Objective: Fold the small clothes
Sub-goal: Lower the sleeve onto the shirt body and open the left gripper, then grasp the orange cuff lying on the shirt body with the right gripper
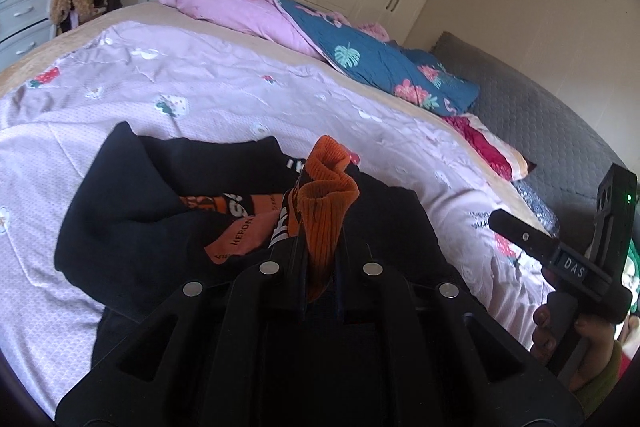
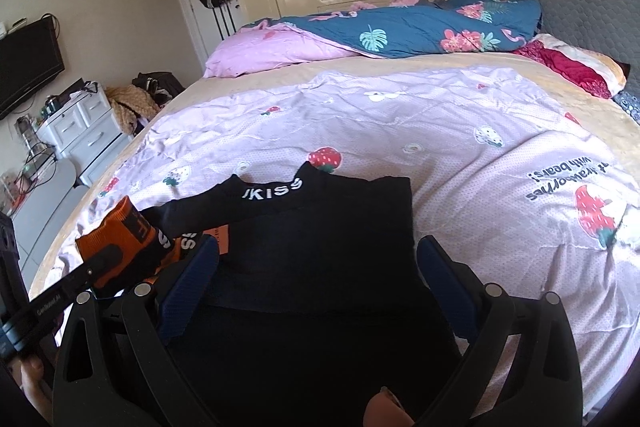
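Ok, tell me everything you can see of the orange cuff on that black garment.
The orange cuff is ribbed knit, bright orange with black and white lettering beside it, at the end of a sleeve of the black garment. It is bunched and lifted off the lilac strawberry-print quilt, pinched between the shut fingers of the left gripper. The right wrist view shows it held out to the garment's left side. The right gripper stands open around the garment's body, not touching the cuff.
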Demonstrator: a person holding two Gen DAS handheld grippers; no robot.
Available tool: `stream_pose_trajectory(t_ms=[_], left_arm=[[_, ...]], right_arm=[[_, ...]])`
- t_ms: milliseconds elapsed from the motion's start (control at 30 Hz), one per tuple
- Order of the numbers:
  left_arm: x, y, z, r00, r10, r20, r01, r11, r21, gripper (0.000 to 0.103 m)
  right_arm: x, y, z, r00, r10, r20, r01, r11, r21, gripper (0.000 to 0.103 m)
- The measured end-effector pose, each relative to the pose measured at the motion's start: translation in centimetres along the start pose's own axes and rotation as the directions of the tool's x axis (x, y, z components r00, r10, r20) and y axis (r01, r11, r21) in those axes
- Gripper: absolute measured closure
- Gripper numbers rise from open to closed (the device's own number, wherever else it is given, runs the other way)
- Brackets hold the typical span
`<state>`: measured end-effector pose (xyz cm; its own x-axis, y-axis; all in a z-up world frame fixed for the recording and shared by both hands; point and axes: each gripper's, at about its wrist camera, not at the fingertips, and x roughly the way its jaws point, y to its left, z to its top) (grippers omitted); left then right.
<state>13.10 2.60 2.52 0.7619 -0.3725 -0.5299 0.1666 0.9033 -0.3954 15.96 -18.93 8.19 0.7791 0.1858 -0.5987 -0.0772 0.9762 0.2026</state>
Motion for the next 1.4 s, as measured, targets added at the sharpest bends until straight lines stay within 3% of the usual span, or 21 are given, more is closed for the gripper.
stream_pose_trajectory(t_ms=[300, 433, 667, 733, 800, 900, 967, 1033, 1167, 1200, 1267, 1333, 1367, 1400], left_arm=[[2.9, -1.8, -1.8, 0.992, -0.029, -0.119, 0.038, 0.997, 0.067, 0.099], [3.9, -2.0, -2.5, 0.982, -0.054, -0.181, 0.068, 0.995, 0.075, 0.093], [3.4, -1.6, -2.2, 0.980, -0.080, -0.184, 0.094, 0.993, 0.072, 0.065], [3.3, -1.0, -1.9, 0.982, -0.069, -0.174, 0.081, 0.995, 0.065, 0.064], [3.0, -0.2, -1.4, 0.986, -0.048, -0.160, 0.058, 0.997, 0.055, 0.058], [2.5, 1.3, -0.6, 0.992, 0.013, -0.129, -0.007, 0.999, 0.045, 0.039], [2.0, 2.5, 0.0, 0.993, 0.061, -0.101, -0.057, 0.997, 0.043, 0.033], [1.7, 3.5, 0.6, 0.991, 0.105, -0.088, -0.101, 0.994, 0.046, 0.026], [1.3, 5.8, 1.5, 0.979, 0.185, -0.084, -0.184, 0.983, 0.021, 0.014], [1.2, 6.7, 1.7, 0.979, 0.188, -0.084, -0.189, 0.982, -0.005, 0.013], [0.8, 7.7, 1.9, 0.977, 0.197, -0.079, -0.200, 0.979, -0.035, 0.011], [0.3, 8.5, 2.2, 0.972, 0.225, -0.063, -0.229, 0.972, -0.054, 0.011], [0.0, 8.8, 2.3, 0.970, 0.236, -0.057, -0.240, 0.969, -0.060, 0.010], [-0.3, 9.3, 2.5, 0.967, 0.249, -0.047, -0.252, 0.965, -0.069, 0.010]], right_arm=[[1.1, -1.5, -0.6, 0.998, -0.038, -0.050, 0.040, 0.998, 0.045, 0.004], [2.0, -1.8, -1.1, 0.996, -0.009, -0.085, 0.015, 0.998, 0.063, 0.005], [3.8, -1.7, -2.2, 0.986, 0.058, -0.155, -0.044, 0.994, 0.096, 0.005], [4.4, -1.3, -2.5, 0.981, 0.076, -0.179, -0.060, 0.994, 0.095, 0.005], [4.7, -0.5, -2.9, 0.977, 0.088, -0.196, -0.073, 0.994, 0.082, 0.005], [5.5, 1.0, -3.8, 0.964, 0.128, -0.233, -0.117, 0.991, 0.062, 0.005], [6.1, 2.4, -4.6, 0.952, 0.158, -0.263, -0.150, 0.987, 0.048, 0.006], [6.6, 3.8, -5.3, 0.944, 0.169, -0.283, -0.169, 0.985, 0.025, 0.016], [7.6, 5.8, -6.6, 0.930, 0.198, -0.309, -0.207, 0.978, 0.004, 0.021], [7.9, 6.2, -6.8, 0.930, 0.199, -0.308, -0.211, 0.978, -0.003, 0.026], [8.6, 6.7, -7.3, 0.927, 0.197, -0.318, -0.211, 0.978, -0.007, 0.040], [9.1, 6.9, -7.7, 0.921, 0.218, -0.324, -0.227, 0.974, 0.009, 0.062], [9.1, 7.1, -7.7, 0.925, 0.208, -0.319, -0.219, 0.976, 0.000, 0.066], [9.0, 7.2, -7.6, 0.929, 0.205, -0.309, -0.219, 0.976, -0.011, 0.080]])
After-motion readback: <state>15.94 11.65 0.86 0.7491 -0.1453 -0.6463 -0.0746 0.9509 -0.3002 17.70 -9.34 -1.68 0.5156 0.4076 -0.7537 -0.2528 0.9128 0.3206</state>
